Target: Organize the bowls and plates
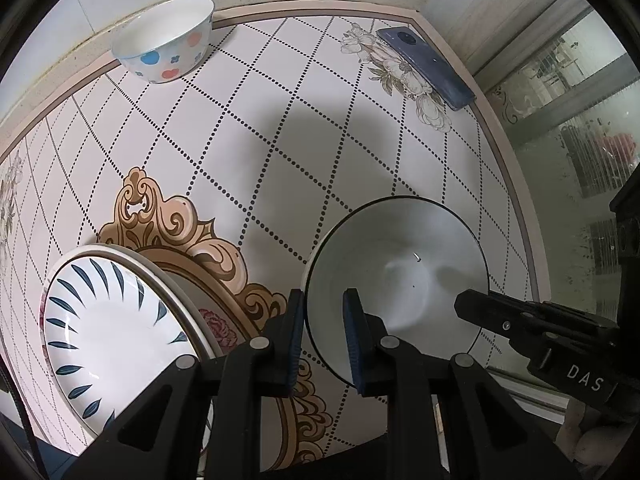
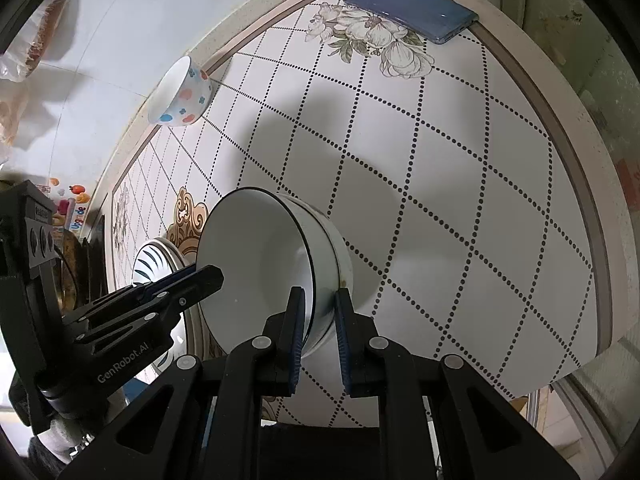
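A white bowl with a dark rim (image 1: 396, 280) (image 2: 272, 268) is held between both grippers, above the table as far as I can tell. My left gripper (image 1: 324, 336) is shut on its near-left rim. My right gripper (image 2: 318, 336) is shut on its right rim, one finger inside and one outside; it shows in the left wrist view (image 1: 532, 324) too. My left gripper shows in the right wrist view (image 2: 200, 278). A stack of plates, the top one white with blue strokes (image 1: 108, 328) (image 2: 154, 258), lies at the left. A spotted bowl (image 1: 166, 38) (image 2: 180, 94) stands at the far edge.
A blue phone (image 1: 426, 66) (image 2: 412, 10) lies at the far right corner of the patterned table (image 1: 280, 120) (image 2: 460, 168). A wall runs behind the table. Glass panels (image 1: 572, 120) stand to the right of the table edge.
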Tool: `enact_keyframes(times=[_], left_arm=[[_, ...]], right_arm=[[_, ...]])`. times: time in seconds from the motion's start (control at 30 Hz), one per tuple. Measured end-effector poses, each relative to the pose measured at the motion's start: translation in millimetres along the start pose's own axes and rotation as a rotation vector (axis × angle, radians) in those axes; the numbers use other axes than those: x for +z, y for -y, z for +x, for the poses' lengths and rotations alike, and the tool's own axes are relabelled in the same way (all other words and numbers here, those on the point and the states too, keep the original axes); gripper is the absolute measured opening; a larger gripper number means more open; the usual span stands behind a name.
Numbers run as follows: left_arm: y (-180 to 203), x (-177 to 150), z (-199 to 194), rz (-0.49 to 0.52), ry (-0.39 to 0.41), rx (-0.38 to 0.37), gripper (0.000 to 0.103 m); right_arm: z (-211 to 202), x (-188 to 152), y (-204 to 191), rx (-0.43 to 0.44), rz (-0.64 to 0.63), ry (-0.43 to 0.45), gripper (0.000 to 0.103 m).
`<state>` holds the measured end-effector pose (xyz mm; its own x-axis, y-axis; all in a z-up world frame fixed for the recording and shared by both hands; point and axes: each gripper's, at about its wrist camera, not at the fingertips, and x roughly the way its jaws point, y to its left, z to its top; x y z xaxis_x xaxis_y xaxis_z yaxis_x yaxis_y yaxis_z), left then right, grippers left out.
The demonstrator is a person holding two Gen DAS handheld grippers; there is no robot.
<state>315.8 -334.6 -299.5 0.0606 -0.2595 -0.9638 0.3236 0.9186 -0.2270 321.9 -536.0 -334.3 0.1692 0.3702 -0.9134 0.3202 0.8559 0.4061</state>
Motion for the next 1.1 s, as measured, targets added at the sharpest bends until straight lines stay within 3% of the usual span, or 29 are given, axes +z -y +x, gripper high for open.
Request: enact_keyframes(times=[0.33,0.6,0.73,0.93,1.1], left_arm=[[-1,2,-4,-0.006,-0.005,-0.009,0.017],[-30,21,-61,-0.091,0.097,-0.001,0.022],[-64,59,-72,-0.160,0.141,0.041,0.026],[-121,124,-65,-0.254,0.184,0.141,0.026],[-166,173,-48,-0.327,0.166,0.171,0.026]], right_arm=[[1,3,0,0.005,0.012,-0.031,0.017],[-39,17,-10,0.092,0.037,-0.022,0.019],[-53,52,-30,0.127,0.012,-0.005,0.045],[-33,137,-82,0.136,-0.105,0.030,0.045],[6,198,-124,0.127,-0.153,0.032,0.045]])
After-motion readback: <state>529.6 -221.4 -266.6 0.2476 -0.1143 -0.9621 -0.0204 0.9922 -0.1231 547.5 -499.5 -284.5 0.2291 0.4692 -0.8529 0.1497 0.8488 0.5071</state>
